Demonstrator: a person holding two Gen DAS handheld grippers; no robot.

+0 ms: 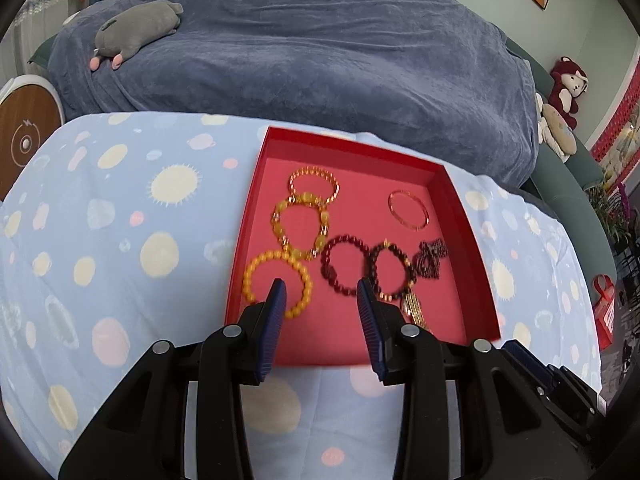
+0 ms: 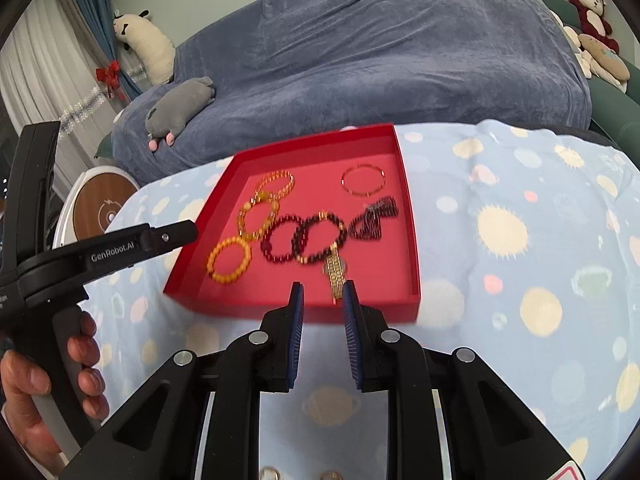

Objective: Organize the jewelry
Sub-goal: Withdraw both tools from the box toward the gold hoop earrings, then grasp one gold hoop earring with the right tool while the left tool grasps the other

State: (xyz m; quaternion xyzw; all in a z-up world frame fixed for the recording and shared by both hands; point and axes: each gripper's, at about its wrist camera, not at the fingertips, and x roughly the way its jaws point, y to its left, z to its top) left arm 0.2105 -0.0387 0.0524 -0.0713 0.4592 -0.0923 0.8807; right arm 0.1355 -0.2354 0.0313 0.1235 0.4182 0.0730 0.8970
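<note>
A red tray (image 1: pixel 352 352) (image 2: pixel 288 308) lies on a spotted light-blue cloth and holds several bracelets. Among them are a yellow bead bracelet (image 1: pixel 276 284) (image 2: pixel 229 260), two dark red bead bracelets (image 1: pixel 346 266) (image 2: pixel 282 242), a thin pink bangle (image 1: pixel 409 210) (image 2: pixel 364 180), a gold watch band (image 1: pixel 414 308) (image 2: pixel 335 274) and a dark beaded piece (image 1: pixel 431 258) (image 2: pixel 374 218). My left gripper (image 1: pixel 322 288) is open and empty over the tray's near edge. My right gripper (image 2: pixel 323 286) is open and empty at the tray's near rim, beside the gold band.
A bed under a dark blue blanket (image 1: pixel 320 52) stands behind the cloth, with a grey plush toy (image 1: pixel 138 28). A round wooden-topped device (image 2: pixel 102 204) sits to the left. Plush toys (image 1: pixel 566 88) sit at the right. The left gripper's body (image 2: pixel 104 252) shows in the right wrist view.
</note>
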